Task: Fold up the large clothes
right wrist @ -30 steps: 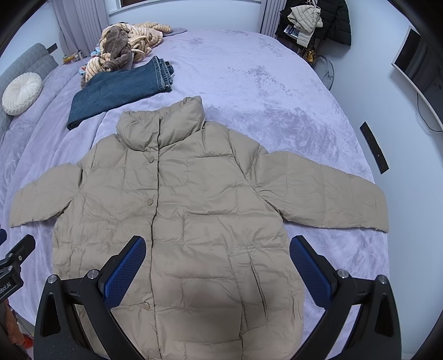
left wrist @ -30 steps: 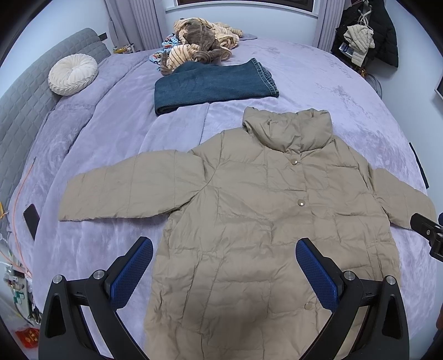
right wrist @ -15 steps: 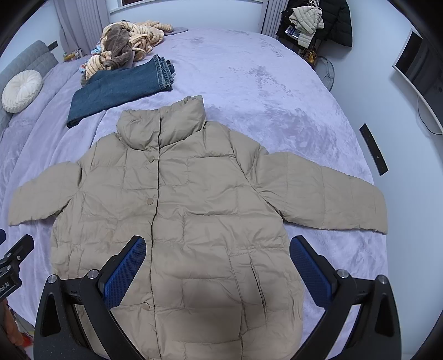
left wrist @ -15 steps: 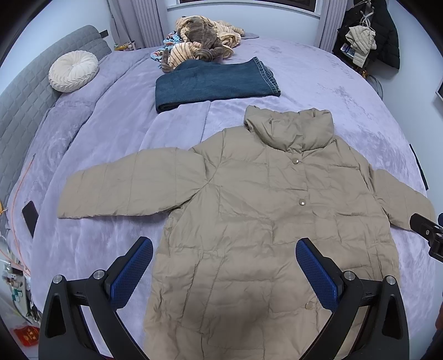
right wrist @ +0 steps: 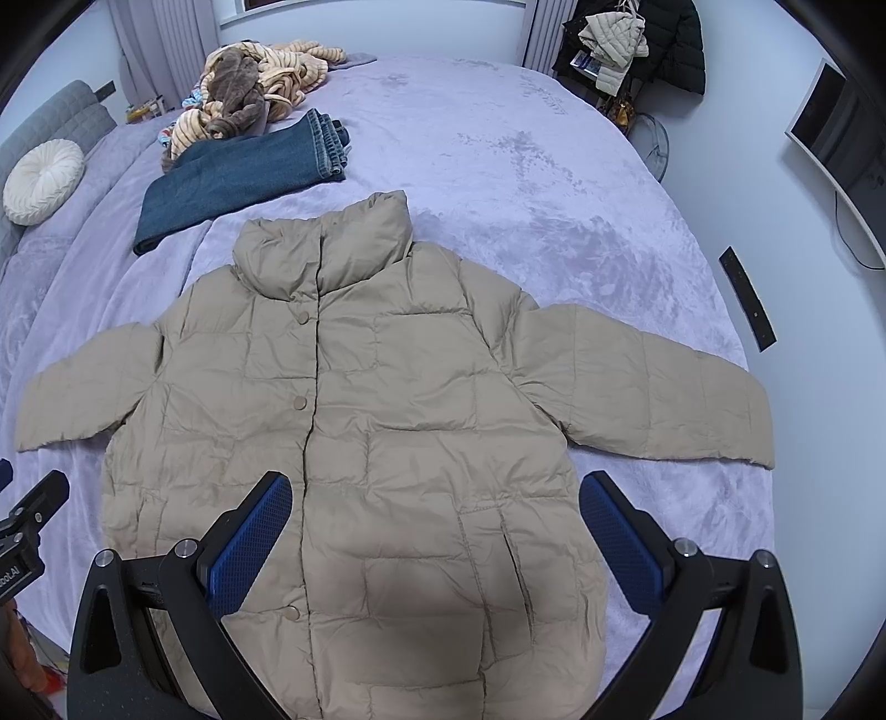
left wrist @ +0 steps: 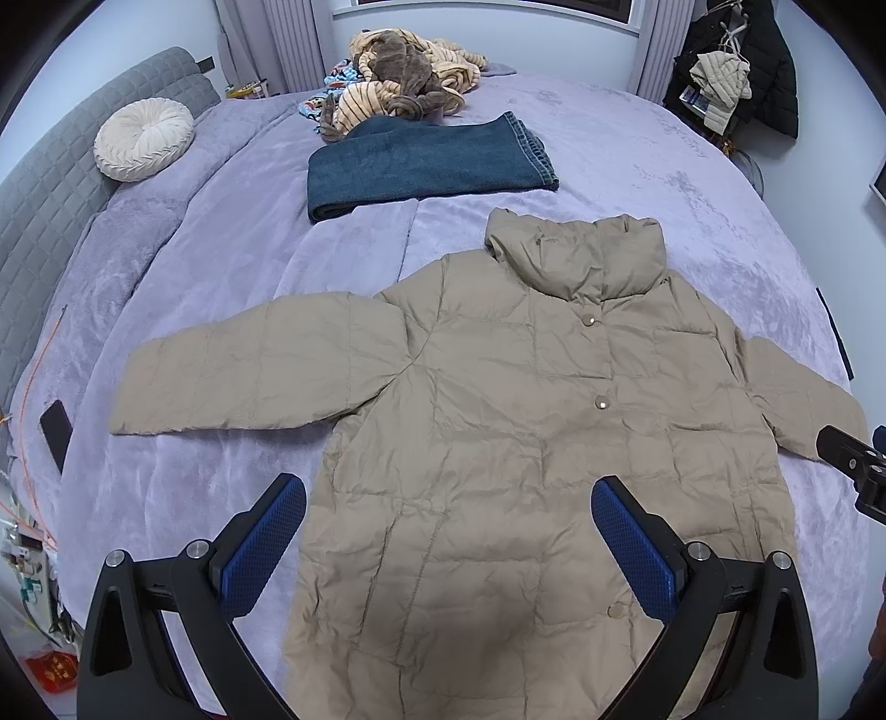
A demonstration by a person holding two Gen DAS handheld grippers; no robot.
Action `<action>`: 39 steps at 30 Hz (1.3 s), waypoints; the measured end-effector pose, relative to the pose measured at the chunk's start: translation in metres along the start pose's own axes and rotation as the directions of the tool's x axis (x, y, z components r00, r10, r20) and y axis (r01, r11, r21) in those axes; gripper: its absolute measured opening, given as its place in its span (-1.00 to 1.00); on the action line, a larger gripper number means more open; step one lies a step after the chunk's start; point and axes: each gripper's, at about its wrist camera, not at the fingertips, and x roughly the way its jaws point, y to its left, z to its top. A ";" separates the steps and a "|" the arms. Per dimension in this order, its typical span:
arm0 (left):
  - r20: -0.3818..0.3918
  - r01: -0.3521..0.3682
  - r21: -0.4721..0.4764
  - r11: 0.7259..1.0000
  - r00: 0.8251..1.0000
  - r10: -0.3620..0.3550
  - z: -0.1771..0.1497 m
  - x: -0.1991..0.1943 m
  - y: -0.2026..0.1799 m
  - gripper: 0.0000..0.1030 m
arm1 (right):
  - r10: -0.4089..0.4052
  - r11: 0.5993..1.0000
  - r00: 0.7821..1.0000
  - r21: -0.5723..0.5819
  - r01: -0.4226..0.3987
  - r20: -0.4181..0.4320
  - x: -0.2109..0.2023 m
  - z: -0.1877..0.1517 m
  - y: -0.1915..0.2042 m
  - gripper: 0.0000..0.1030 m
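A beige quilted puffer jacket point(left wrist: 526, 421) lies flat, front up and buttoned, on the lavender bed point(left wrist: 221, 266), both sleeves spread out sideways. It also shows in the right wrist view point(right wrist: 387, 421). My left gripper point(left wrist: 448, 531) is open and empty, hovering above the jacket's lower left part. My right gripper point(right wrist: 434, 526) is open and empty, above the jacket's lower right part. The right gripper's tip shows at the edge of the left wrist view point(left wrist: 847, 454); the left gripper's tip shows in the right wrist view point(right wrist: 33, 509).
Folded blue jeans point(left wrist: 426, 163) lie beyond the jacket's collar, with a heap of striped clothes point(left wrist: 404, 91) behind them. A round white cushion point(left wrist: 144, 138) sits by the grey headboard. A dark phone point(left wrist: 55, 432) lies at the bed's left edge. Coats hang at back right point(right wrist: 631, 39).
Both grippers have shifted very slightly; the jacket sits a little lower in both views. Nothing was grasped or let go.
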 end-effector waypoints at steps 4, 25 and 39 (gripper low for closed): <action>-0.016 0.018 -0.023 1.000 1.000 -0.018 -0.001 0.008 0.005 1.00 | 0.014 1.000 1.000 0.009 -0.014 -0.009 0.003 -0.001 -0.004 1.00; 0.106 0.264 -0.681 0.683 0.958 -0.265 -0.035 0.202 0.300 1.00 | 0.355 0.934 0.913 0.046 -0.353 -0.201 0.113 -0.035 0.150 1.00; 0.204 0.247 -0.633 0.733 0.967 -0.150 0.050 0.249 0.378 -0.78 | 0.505 0.863 0.851 0.071 -0.500 -0.142 0.158 0.008 0.240 1.00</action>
